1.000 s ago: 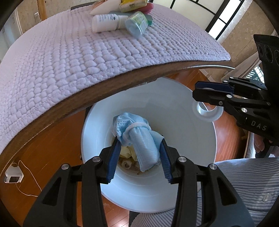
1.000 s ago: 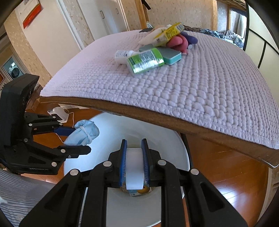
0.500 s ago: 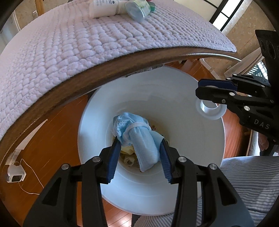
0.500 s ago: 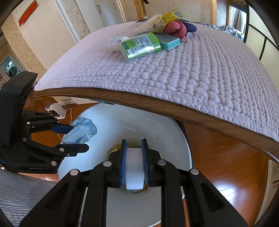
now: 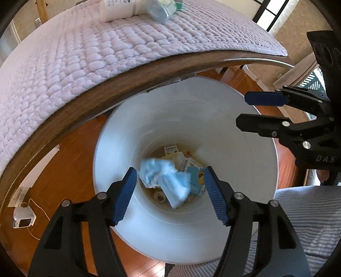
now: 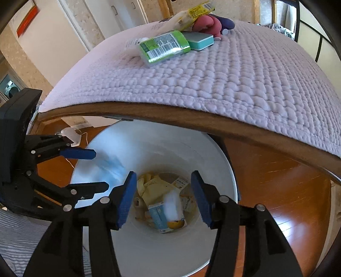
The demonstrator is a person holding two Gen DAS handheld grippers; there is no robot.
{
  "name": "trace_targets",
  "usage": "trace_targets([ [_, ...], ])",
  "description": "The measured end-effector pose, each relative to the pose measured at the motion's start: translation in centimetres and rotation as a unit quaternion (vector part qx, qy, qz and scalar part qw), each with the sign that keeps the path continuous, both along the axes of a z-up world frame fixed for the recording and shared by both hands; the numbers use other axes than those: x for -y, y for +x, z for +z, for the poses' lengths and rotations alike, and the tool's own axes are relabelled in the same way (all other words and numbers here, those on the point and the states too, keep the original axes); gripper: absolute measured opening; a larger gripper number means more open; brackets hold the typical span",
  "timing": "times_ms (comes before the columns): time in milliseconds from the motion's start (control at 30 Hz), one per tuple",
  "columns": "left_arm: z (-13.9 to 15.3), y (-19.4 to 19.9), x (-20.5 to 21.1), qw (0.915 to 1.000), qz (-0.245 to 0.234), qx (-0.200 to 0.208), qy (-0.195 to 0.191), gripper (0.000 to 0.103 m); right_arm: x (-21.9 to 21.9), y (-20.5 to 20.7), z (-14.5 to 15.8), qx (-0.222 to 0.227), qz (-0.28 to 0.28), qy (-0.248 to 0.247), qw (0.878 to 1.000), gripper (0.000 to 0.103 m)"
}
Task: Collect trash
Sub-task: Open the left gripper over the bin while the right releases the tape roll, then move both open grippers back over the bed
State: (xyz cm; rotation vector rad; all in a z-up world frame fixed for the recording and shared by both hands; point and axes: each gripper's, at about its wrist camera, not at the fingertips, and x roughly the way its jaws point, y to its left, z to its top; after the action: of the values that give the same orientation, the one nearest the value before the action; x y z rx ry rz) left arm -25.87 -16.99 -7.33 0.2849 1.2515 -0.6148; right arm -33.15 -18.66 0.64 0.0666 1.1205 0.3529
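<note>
White plastic bin (image 5: 223, 132): on wood floor beside table edge, mouth open below both grippers; inner wall bare, litter at bottom.
Left gripper (image 5: 169, 185): jaws spread wide, gripping nothing; poised over bin mouth, blue pads at 9 and 3 o'clock of bin floor.
Right gripper (image 6: 163, 199): jaws spread wide, gripping nothing; likewise over bin mouth, seen in left wrist view at 3 o'clock.
Blue face mask (image 5: 165, 180): loose between left pads, touching neither; motion-blurred, inside bin above litter. Pale blue smear at 9 o'clock in right wrist view, against bin wall.
White blurred piece (image 6: 173, 205): loose between right pads, motion-blurred, over carton; kind cannot be told.
Light-blue carton (image 6: 162, 219): lying on bin floor, yellow mark at lower corner.
Yellow crumpled wrappers (image 6: 152, 188): bin floor, 11 o'clock of carton.
Lilac quilted cloth (image 6: 223, 81): covering wooden tabletop at 12 o'clock.
Green-labelled bottle (image 6: 164, 45): lying on cloth, touching teal box (image 6: 200, 40).
White bottle (image 5: 119, 9): lying on cloth, top of left wrist view.
Pink soft object (image 6: 210, 24): behind teal box.
Yellow packet (image 6: 191, 10): 12 o'clock, far edge of cloth.
White charger with cord (image 5: 22, 218): on floor, 8 o'clock of left wrist view.
</note>
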Motion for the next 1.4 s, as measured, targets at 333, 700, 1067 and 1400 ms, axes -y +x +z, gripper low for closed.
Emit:
trace_targets([
  [333,9.6,2.1,-1.6,0.9874,0.027,0.093,-0.125,0.099,2.2,0.8,8.1,0.110,-0.057,-0.006,0.992,0.092],
  [700,10.7,16.6,-9.4,0.9401,0.249,0.219,-0.080,0.102,12.7,14.9,8.4,0.163,-0.204,-0.066,0.963,0.099],
  [1067,6.6,24.9,-14.2,0.9156,0.357,0.183,-0.024,0.102,19.9,21.7,3.1,0.083,-0.260,-0.115,0.955,0.098],
  [1400,5.4,25.6,-14.8,0.9146,0.368,0.166,0.025,0.102,21.0,21.5,2.7,0.074,-0.273,-0.119,0.952,0.099],
])
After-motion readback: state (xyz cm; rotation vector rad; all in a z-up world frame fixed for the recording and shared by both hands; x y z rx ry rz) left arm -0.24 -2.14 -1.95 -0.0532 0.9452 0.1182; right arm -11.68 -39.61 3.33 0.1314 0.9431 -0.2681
